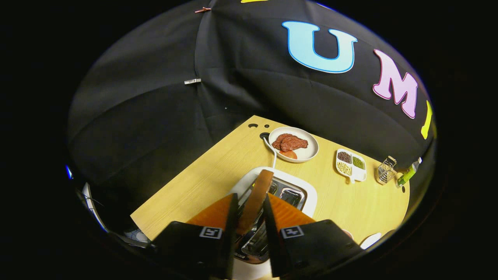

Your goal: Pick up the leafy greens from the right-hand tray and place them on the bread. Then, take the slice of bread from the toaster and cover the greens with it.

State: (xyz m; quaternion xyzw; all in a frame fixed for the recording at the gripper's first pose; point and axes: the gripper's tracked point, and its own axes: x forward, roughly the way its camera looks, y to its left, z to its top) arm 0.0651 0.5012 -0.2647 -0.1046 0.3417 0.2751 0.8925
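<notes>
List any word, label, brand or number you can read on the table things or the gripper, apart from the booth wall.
No word or number can be read.
Square black-and-white marker tags on the gripper: coded patterns, not words.
White toaster: no print visible.
Green bottle by the wire basket: too small to tell.
The gripper is shut on the brown bread slice above the toaster.
</notes>
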